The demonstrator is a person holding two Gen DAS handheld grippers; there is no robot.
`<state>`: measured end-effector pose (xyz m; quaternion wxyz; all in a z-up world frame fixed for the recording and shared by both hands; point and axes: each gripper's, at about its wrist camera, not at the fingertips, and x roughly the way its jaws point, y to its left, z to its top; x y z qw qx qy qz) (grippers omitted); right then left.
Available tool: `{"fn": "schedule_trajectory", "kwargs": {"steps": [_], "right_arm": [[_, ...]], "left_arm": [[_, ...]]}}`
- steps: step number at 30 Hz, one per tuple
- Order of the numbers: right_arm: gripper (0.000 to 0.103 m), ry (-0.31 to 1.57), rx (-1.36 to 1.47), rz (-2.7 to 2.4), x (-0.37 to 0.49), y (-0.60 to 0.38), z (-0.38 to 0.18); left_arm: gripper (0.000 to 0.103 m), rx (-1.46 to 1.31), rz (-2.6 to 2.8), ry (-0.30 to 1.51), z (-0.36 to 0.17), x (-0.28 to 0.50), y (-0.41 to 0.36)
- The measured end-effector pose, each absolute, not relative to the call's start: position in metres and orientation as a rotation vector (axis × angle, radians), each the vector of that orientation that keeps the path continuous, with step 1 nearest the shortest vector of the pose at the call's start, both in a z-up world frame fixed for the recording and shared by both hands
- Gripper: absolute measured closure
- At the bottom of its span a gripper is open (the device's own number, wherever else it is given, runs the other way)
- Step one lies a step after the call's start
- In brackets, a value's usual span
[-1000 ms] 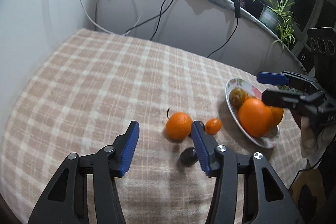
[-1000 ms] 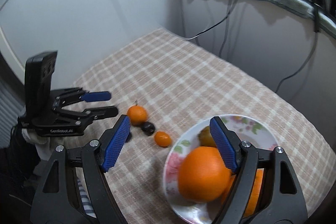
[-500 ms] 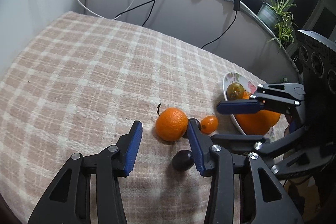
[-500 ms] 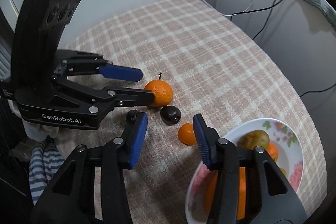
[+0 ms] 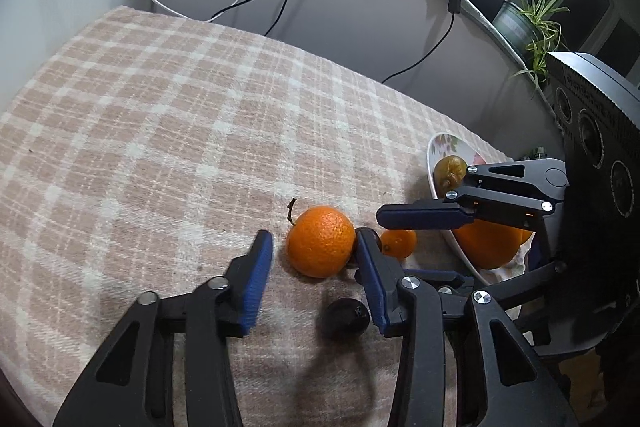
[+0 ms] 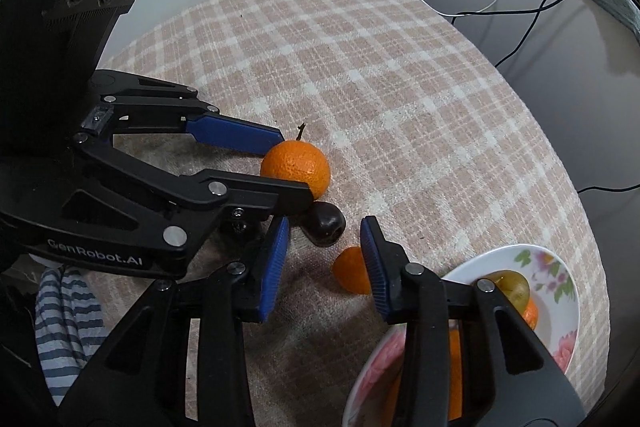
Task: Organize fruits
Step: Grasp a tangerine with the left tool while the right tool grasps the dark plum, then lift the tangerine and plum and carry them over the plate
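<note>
Both grippers have closed in on the round, stemmed orange mandarin (image 5: pixel 321 241) on the checked cloth (image 5: pixel 160 131). Left gripper (image 5: pixel 314 255) spread, straddling it; right gripper (image 6: pixel 324 247) spread, empty. Firm, light; grip at its widest girth.

White lettering "GenRobot.AI" stands on the left gripper (image 6: pixel 286 163) body's side.

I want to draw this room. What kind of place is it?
Probably a room in someone's home: a table with a checked tablecloth, a flowered plate of fruit, and a potted plant on a ledge.
</note>
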<state>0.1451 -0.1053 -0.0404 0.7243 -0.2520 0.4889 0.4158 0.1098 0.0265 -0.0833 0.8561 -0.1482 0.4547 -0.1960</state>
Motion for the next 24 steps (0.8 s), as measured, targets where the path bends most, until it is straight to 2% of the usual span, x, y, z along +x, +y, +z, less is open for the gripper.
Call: {"fn": "schedule_trajectory", "kwargs": {"steps": [2,7,10,24], "right_arm": [[0.064,1.079,-0.559,0.916,0.146,-0.104,-0.041],[0.067,1.082,-0.570,0.916,0.149,-0.100,-0.045],[0.076,1.080,-0.587,0.919,0.148,-0.096,-0.048],[0.078,1.039,-0.520,0.921,0.146,-0.109,-0.027]], "left_arm": [[0.068,-0.320,-0.418,0.954,-0.083,0.110,0.027],[0.069,-0.318,-0.415,0.948,-0.081,0.110,0.028],[0.069,-0.329,-0.407,0.945,-0.081,0.110,0.031],[0.069,-0.342,-0.386,0.901,-0.066,0.103,0.038]]}}
